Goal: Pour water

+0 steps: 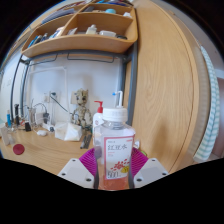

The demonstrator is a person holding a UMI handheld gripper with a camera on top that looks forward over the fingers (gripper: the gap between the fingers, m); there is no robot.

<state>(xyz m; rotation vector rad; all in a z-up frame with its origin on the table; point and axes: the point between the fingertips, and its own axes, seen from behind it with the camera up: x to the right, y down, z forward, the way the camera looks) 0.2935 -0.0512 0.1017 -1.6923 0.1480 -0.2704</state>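
Note:
A clear plastic bottle [115, 145] with a pink label and a white cap stands upright between my fingers. The magenta pads [88, 160] press against its lower sides on both sides, so my gripper [113, 165] is shut on the bottle. The bottle's base is hidden by the fingers. It is held just above the wooden tabletop [45, 150]. I see no cup or other vessel near the bottle.
A white pump bottle [98, 112] stands right behind the held bottle. A tall wooden panel [165, 90] rises at the right. A small figurine [80, 105], a white dish [70, 132], small jars [12, 135] and a red lid [17, 150] sit at the left. Shelves [85, 35] hang above.

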